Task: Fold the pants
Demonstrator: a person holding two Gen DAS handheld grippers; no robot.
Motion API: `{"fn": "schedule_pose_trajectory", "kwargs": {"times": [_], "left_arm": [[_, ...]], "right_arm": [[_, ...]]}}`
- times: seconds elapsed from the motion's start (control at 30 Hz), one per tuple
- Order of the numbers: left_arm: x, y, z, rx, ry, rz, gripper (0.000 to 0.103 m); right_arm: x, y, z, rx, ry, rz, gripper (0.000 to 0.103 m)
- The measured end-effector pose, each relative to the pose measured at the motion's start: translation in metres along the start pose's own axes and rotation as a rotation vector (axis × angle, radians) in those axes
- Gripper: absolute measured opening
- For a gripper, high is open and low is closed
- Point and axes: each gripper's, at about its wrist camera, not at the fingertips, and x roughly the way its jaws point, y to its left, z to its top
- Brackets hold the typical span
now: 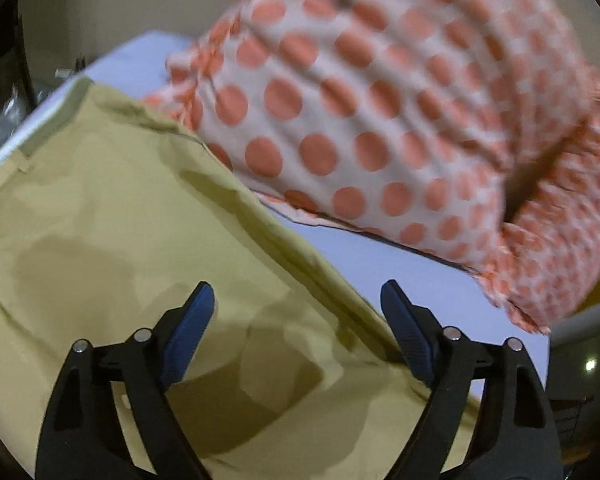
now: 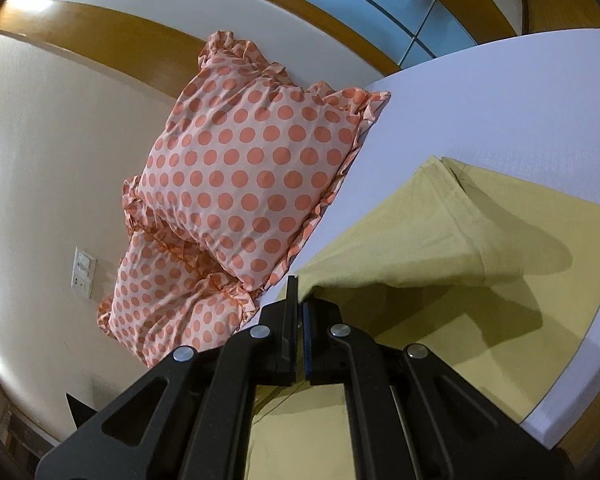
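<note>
On the bed [image 2: 500, 92], two dotted pillows [image 2: 244, 168]; left gripper [image 1: 296, 300] spread wide (empty), right gripper [image 2: 299, 292] pinching one pair of pants [image 2: 440, 240].

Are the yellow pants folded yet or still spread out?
Partly folded: the right gripper, shut, lifts one edge of the yellow pants over the rest, which lies spread on the bed.

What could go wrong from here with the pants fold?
The right gripper pinches only a thin edge of the pants; it may slip out mid-fold. The left gripper is open above the fabric, so nothing pins the lower layer and it could drag. The pillow sits close and might catch the cloth.
</note>
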Motion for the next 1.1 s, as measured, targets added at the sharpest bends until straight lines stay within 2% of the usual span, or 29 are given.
{"fn": "schedule_pose_trajectory", "kwargs": {"times": [0.1,0.13,0.17,0.2,0.23,0.3,0.37,0.43,0.5,0.53,0.57,0.67,0.77,0.83,0.9,1.1], "left_arm": [[0.025,-0.003,0.011,-0.029,0.041,0.071,0.066],[0.029,-0.003,0.013,-0.034,0.034,0.097,0.053],[0.028,-0.003,0.016,-0.029,-0.011,0.137,0.023],[0.028,-0.001,0.016,-0.033,-0.010,0.136,0.009],[0.024,0.007,0.015,-0.059,-0.006,0.098,0.008],[0.005,0.016,0.011,-0.069,-0.050,0.056,0.006],[-0.043,0.029,-0.021,-0.034,-0.150,0.007,0.006],[-0.097,0.047,-0.067,0.001,-0.250,-0.045,0.006],[-0.134,0.064,-0.110,0.015,-0.308,-0.077,0.009],[-0.150,0.078,-0.141,0.015,-0.330,-0.078,0.012],[-0.158,0.086,-0.157,0.008,-0.334,-0.075,0.012],[-0.163,0.115,-0.215,-0.027,-0.344,-0.018,0.010],[-0.159,0.141,-0.248,-0.094,-0.318,-0.052,0.010],[-0.159,0.150,-0.260,-0.105,-0.325,-0.049,0.010],[-0.156,0.156,-0.265,-0.121,-0.326,-0.075,0.010],[-0.157,0.163,-0.265,-0.125,-0.333,-0.116,0.012]], "right_arm": [[0.002,0.002,0.001,-0.033,0.003,-0.008,0.002],[0.003,0.002,0.001,-0.042,0.003,-0.011,0.002],[0.004,0.003,0.001,-0.048,0.003,-0.013,0.002],[0.006,0.002,0.001,-0.051,0.002,-0.016,0.002],[0.008,0.001,0.002,-0.050,0.005,-0.017,0.002],[0.010,-0.001,0.006,-0.047,0.013,-0.011,0.002],[0.006,0.000,0.010,-0.043,0.010,0.004,0.002],[-0.007,0.003,0.016,-0.052,-0.015,0.028,0.002],[-0.017,0.003,0.018,-0.061,-0.030,0.034,0.002],[-0.022,0.002,0.018,-0.066,-0.030,0.027,0.002],[-0.024,0.000,0.016,-0.073,-0.023,0.006,0.002],[-0.027,-0.018,0.005,-0.071,0.006,-0.084,0.002],[-0.029,-0.045,-0.005,-0.012,0.048,-0.124,0.002],[-0.031,-0.051,-0.009,-0.014,0.054,-0.135,0.002],[-0.034,-0.055,-0.012,-0.012,0.051,-0.138,0.002],[-0.038,-0.061,-0.013,0.003,0.044,-0.139,0.002]]}}
